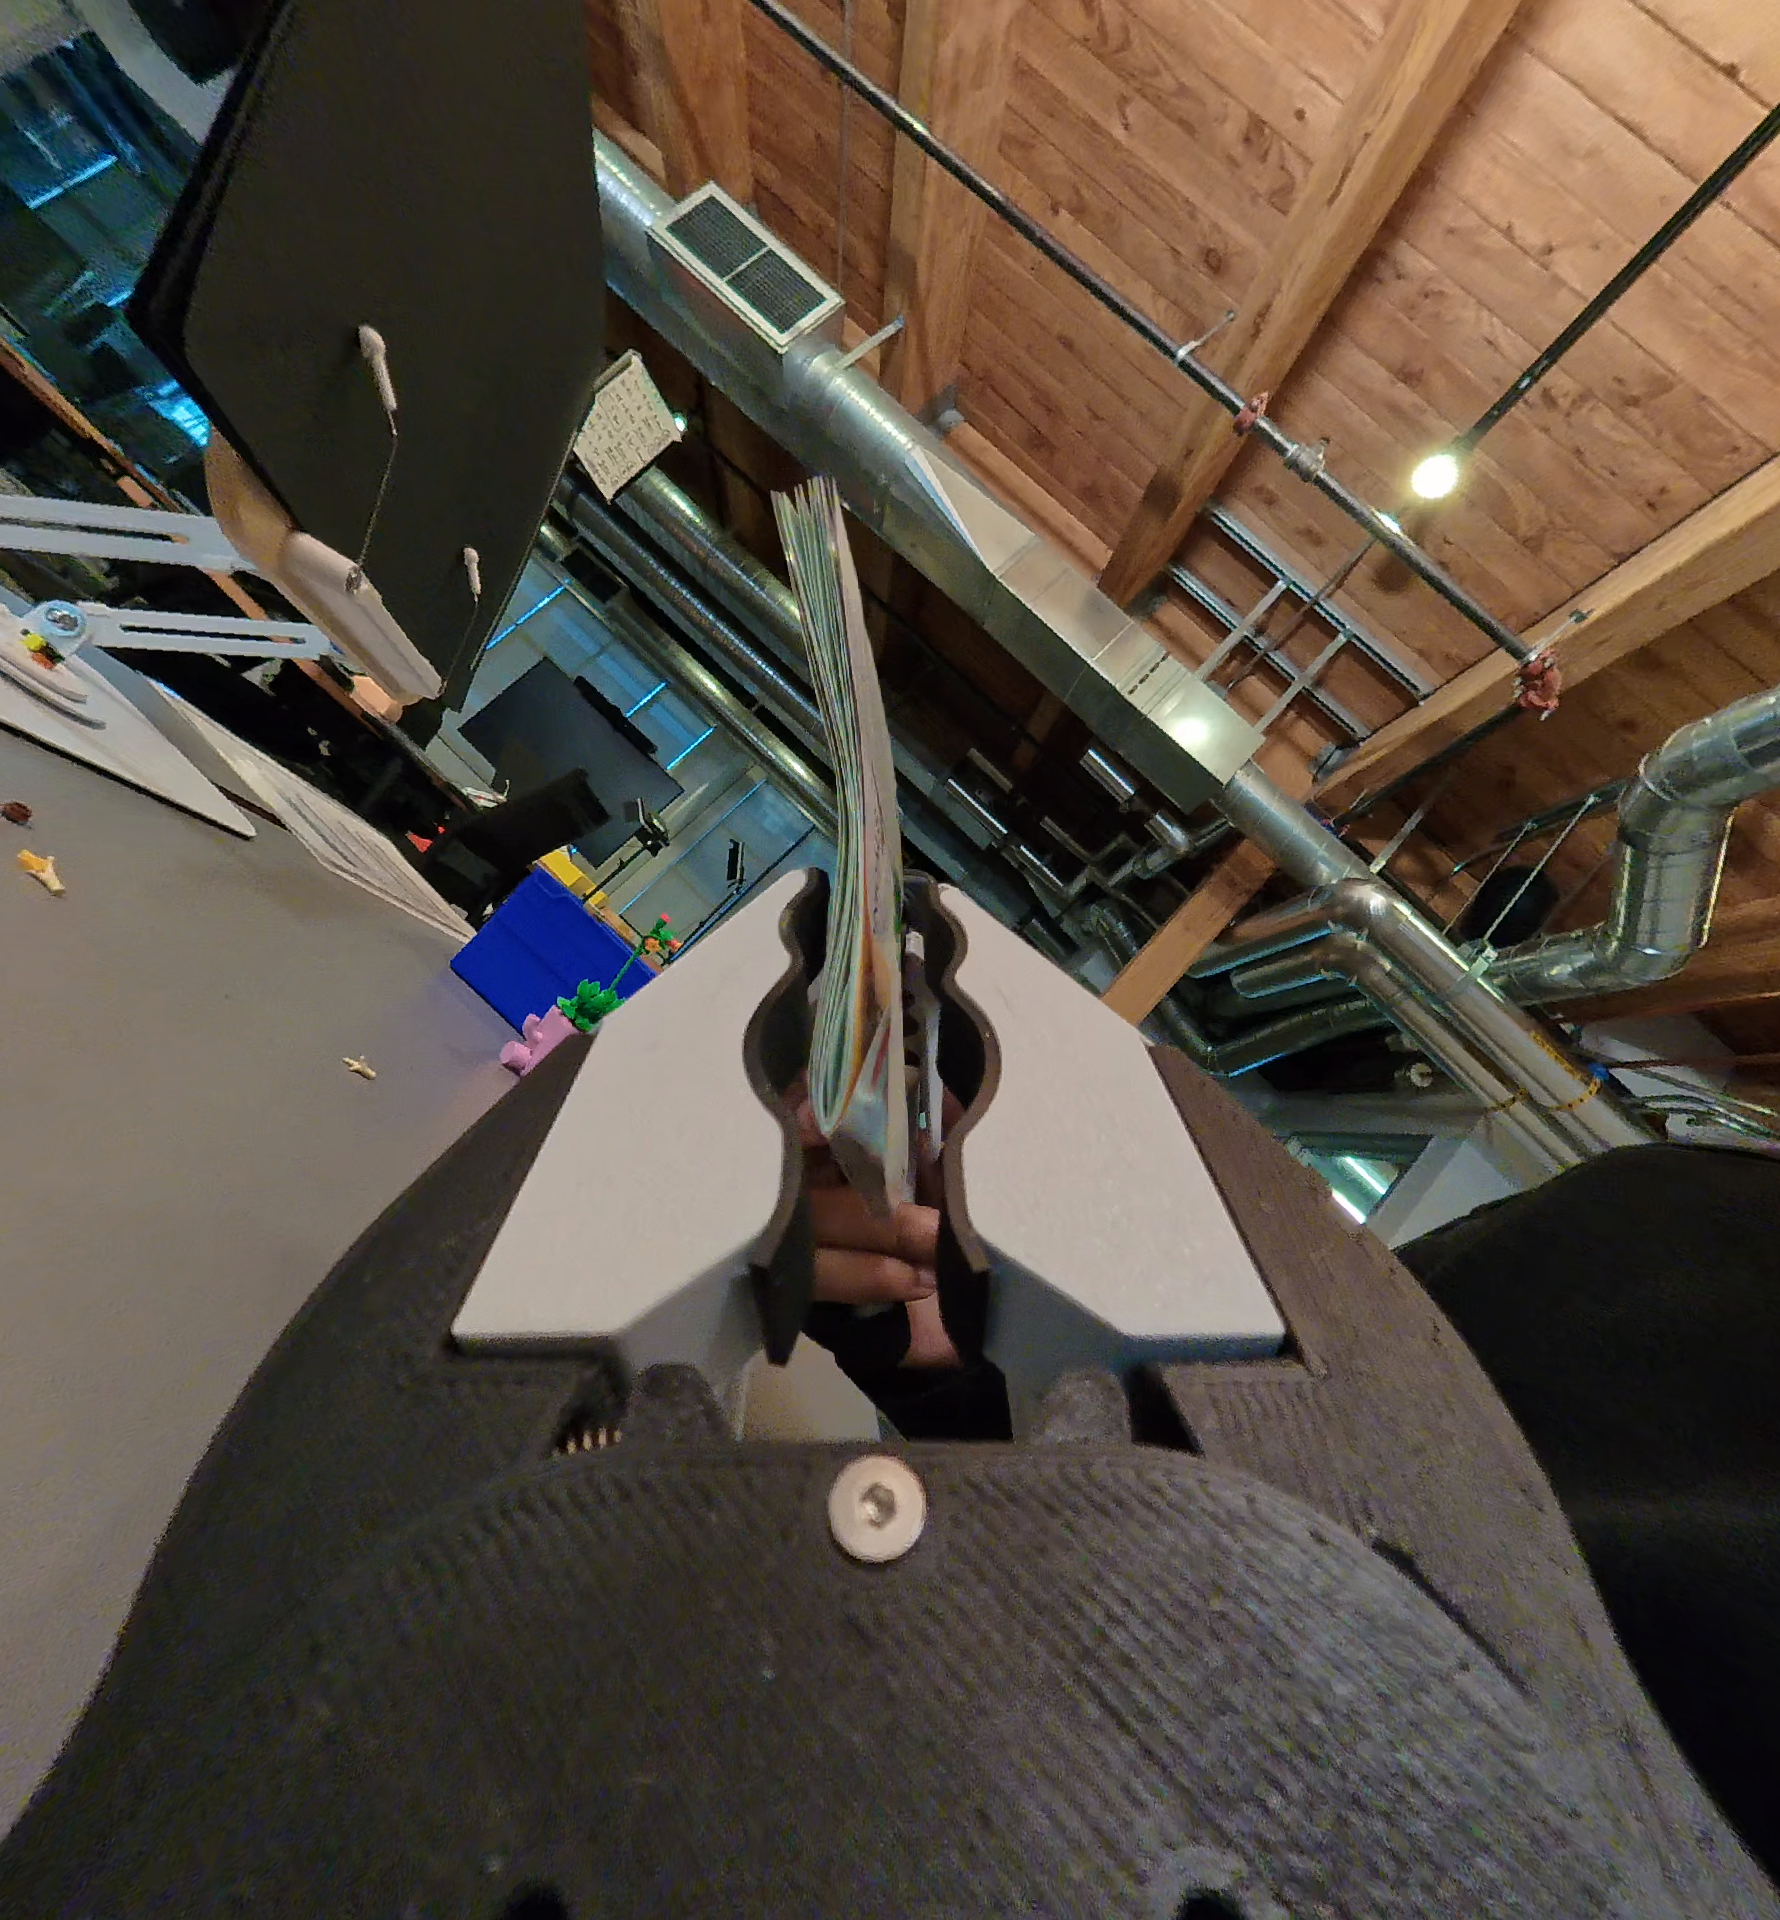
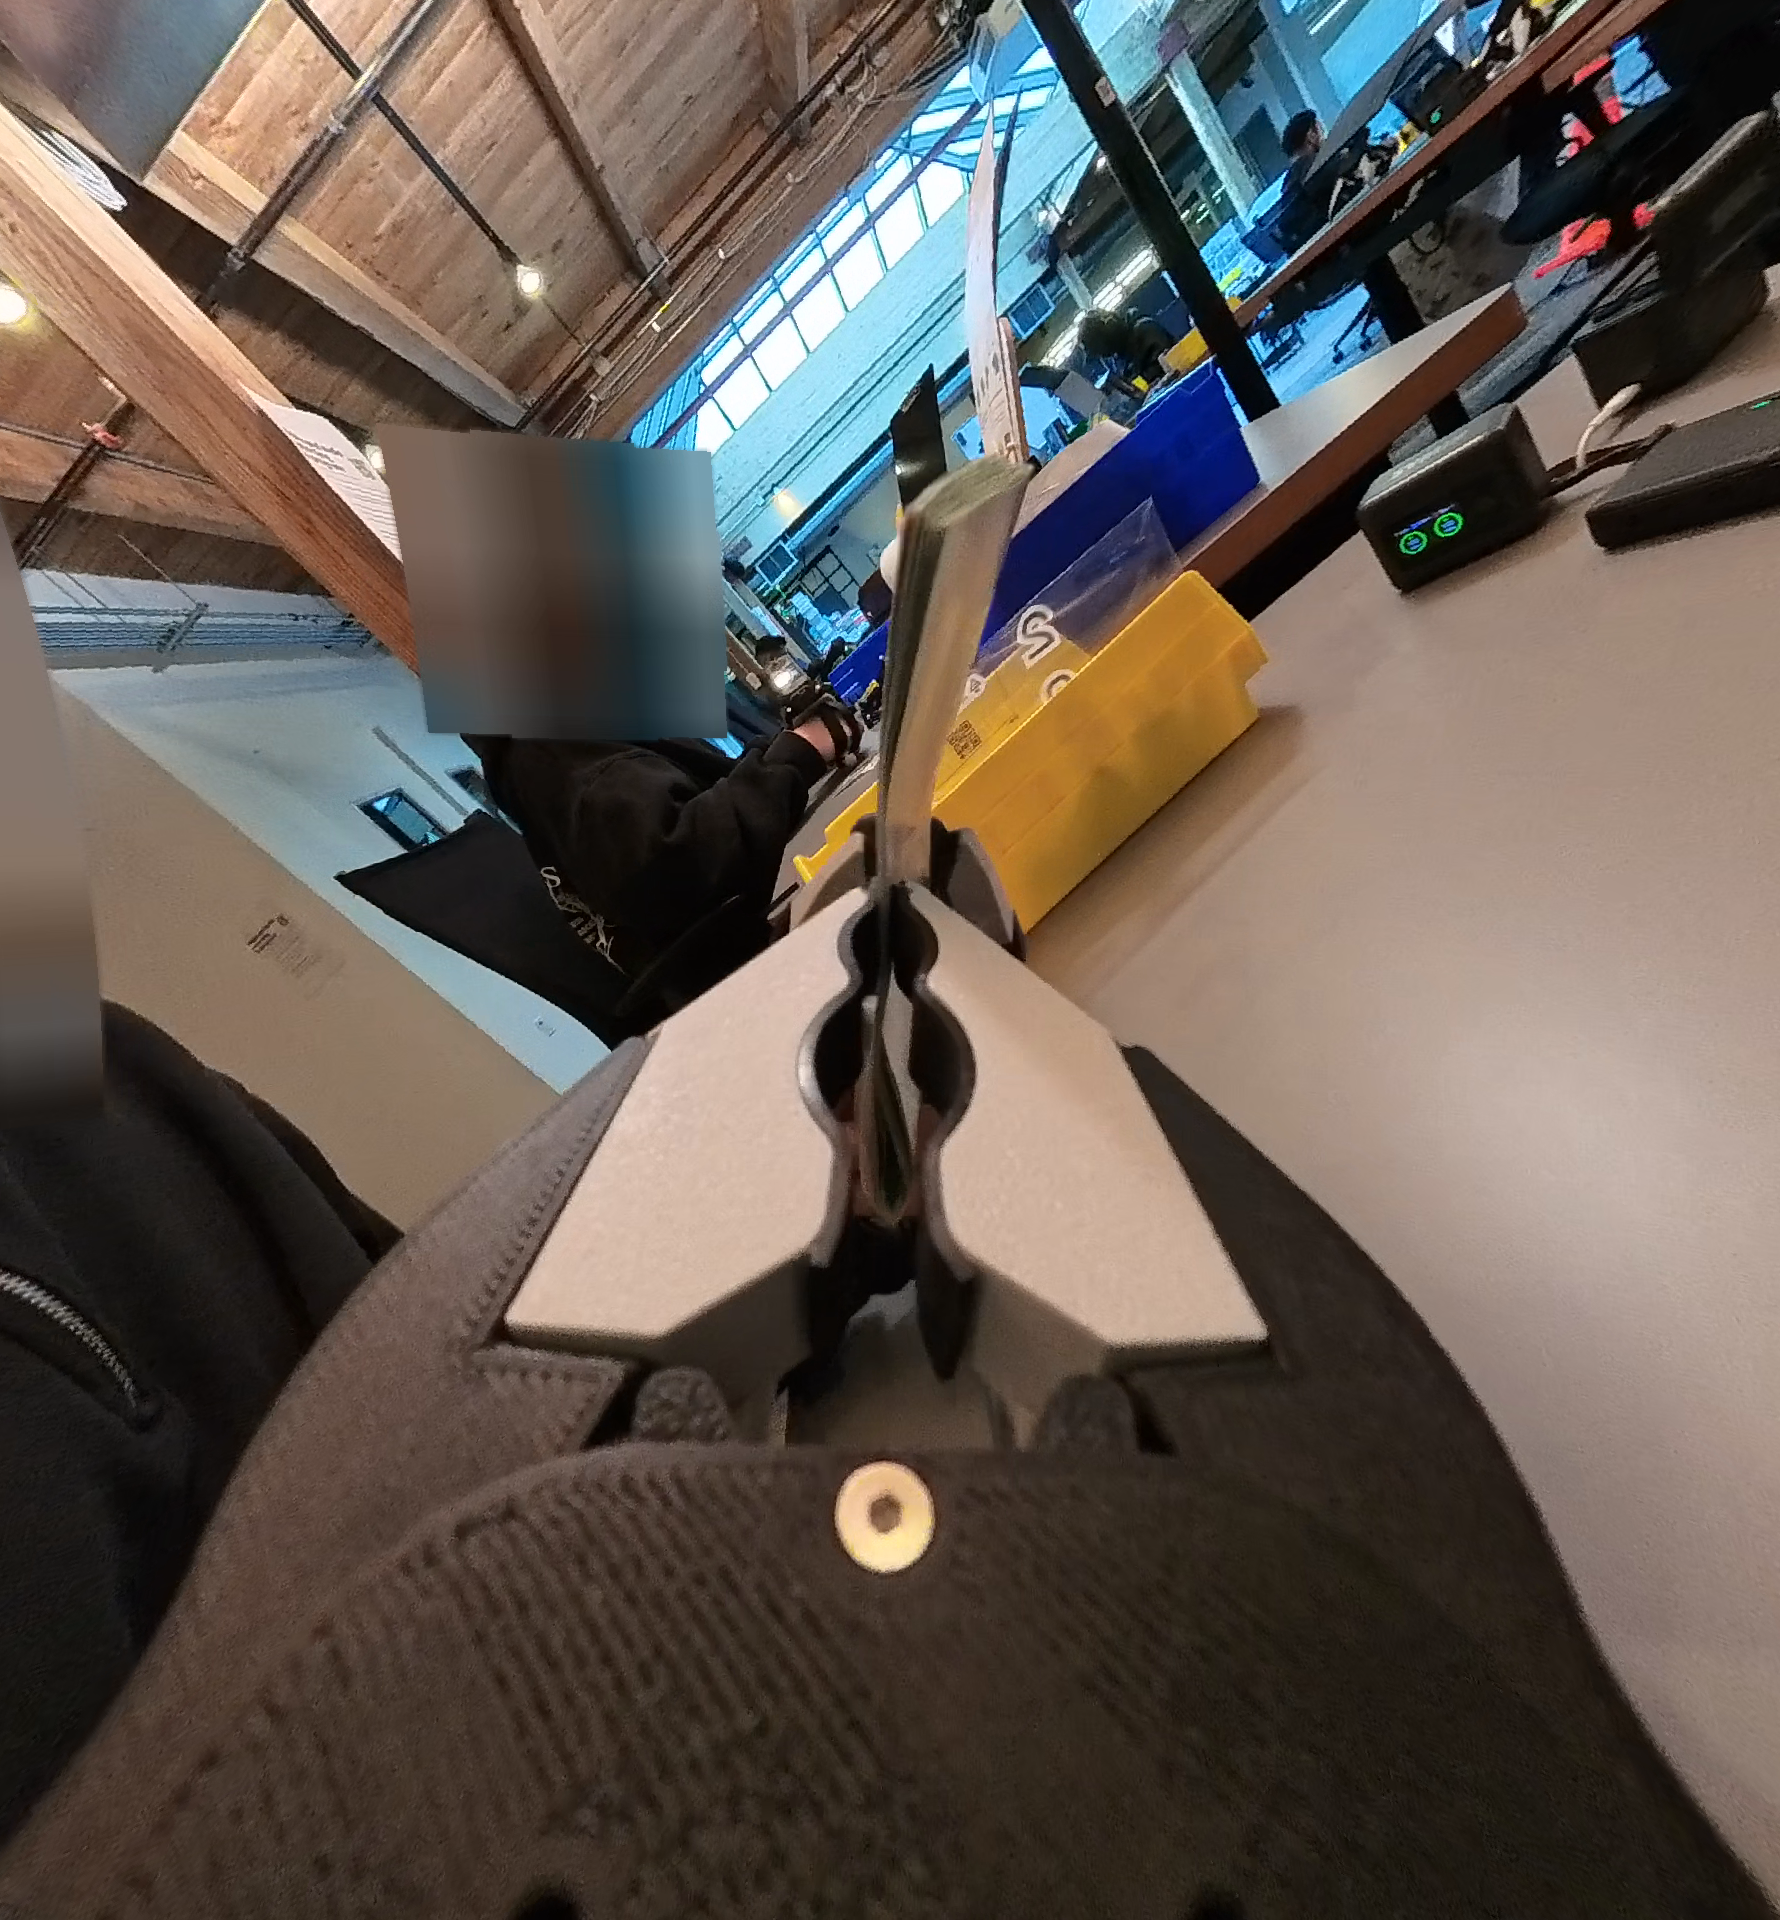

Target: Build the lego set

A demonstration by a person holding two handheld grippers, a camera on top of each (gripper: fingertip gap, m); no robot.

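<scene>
My left gripper (image 1: 870, 904) is shut on the lego instruction booklet (image 1: 844, 810), seen edge-on, its pages fanning upward toward the ceiling. My right gripper (image 2: 901, 883) is shut on the same kind of booklet (image 2: 933, 665), also edge-on and blurred. Both are lifted above the grey table (image 1: 138, 1143). A pink lego base with green plant pieces (image 1: 569, 1013) stands on the table to the left of my left gripper. Small loose lego pieces (image 1: 39, 868) lie farther left, and one tan piece (image 1: 359, 1066) lies nearer.
A blue bin (image 1: 538, 951) stands behind the lego plant. A yellow bin (image 2: 1104, 738) with a clear bag sits just beyond my right gripper. Black chargers and devices (image 2: 1447, 509) lie at the table's far right. A seated person in black (image 2: 637, 831) is at the left. A black lamp panel (image 1: 387, 312) hangs overhead. About 5 cm separates my left fingertips from my right.
</scene>
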